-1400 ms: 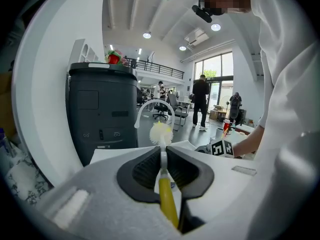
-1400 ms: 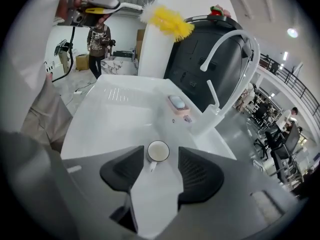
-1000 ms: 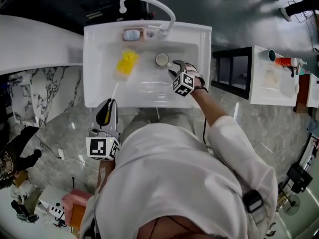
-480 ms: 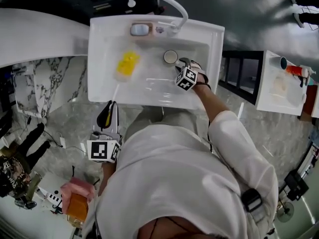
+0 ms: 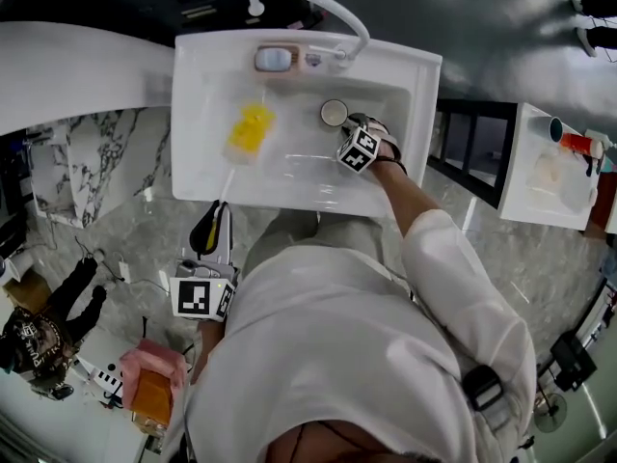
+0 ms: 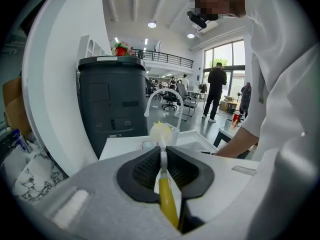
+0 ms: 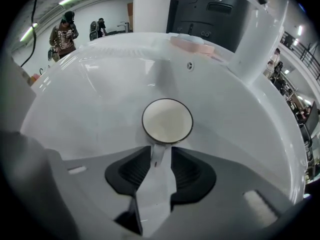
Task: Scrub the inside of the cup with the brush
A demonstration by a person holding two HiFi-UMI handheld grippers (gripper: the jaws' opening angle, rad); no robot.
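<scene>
White ceramic, the sink point(image 5: 299, 177) holds the cup point(image 7: 167, 121) upright near its back right, mouth up. The right gripper point(image 7: 161, 156) points steeply down at it. Its jaws have just been closing and now straddle the cup's handle point(image 7: 157, 153), not yet visibly clamped. A good grip, I judge, squeezes that thin handle squarely, close to the cup wall, so the cup cannot swivel under scrubbing. The left gripper point(image 6: 163, 160) hangs outside the sink's front edge, jaws tight on the brush point(image 5: 248, 128), whose yellow head lies in the basin's left half, well apart from the cup. The basin looks glossy, likely slippery. Around it are a grey marbled floor point(image 5: 106, 210), a second sink point(image 5: 554, 186) and an arched tap point(image 5: 323, 8).
</scene>
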